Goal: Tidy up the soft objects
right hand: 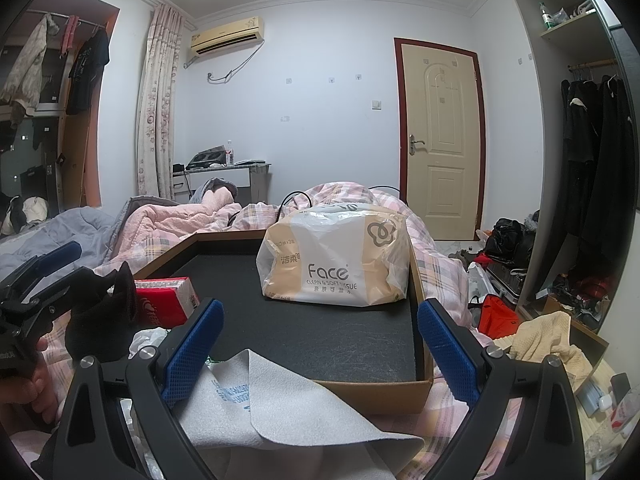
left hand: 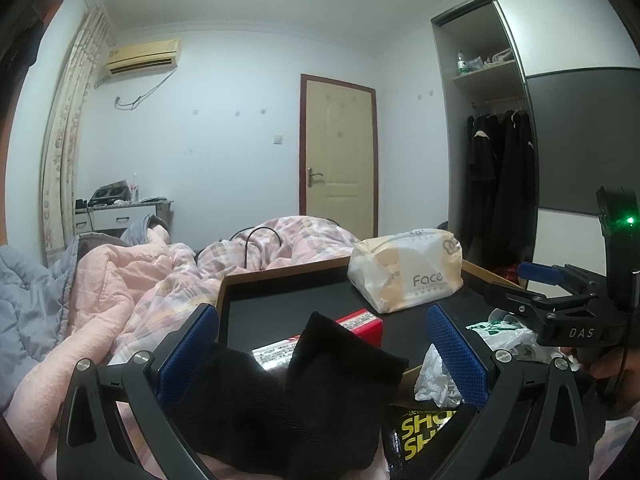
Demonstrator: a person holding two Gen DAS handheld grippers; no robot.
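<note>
My left gripper [left hand: 322, 322] is open, its blue pads [left hand: 192, 352] wide apart. A black sock-like cloth [left hand: 320, 392] lies bunched between them, not pinched. In the right wrist view the same black cloth [right hand: 100, 304] sits against the left gripper [right hand: 44, 276]. My right gripper [right hand: 322, 308] is also open, over a pale grey cloth [right hand: 280, 408] spread below its fingers. Ahead on the bed stands a shallow cardboard box [right hand: 372, 392] with a black floor. It holds a "Face" tissue pack [right hand: 336, 256] and a red tissue pack [right hand: 168, 298]. The right gripper [left hand: 536, 284] shows at the right edge.
Pink and grey quilts [left hand: 120, 288] lie rumpled left of the box. Crumpled white plastic [left hand: 434, 376] and a black-yellow packet [left hand: 424, 436] lie near the box's front. Clothes, a red bag [right hand: 498, 316] and a yellow towel [right hand: 548, 340] clutter the floor right. A wardrobe [right hand: 592, 160] stands beyond.
</note>
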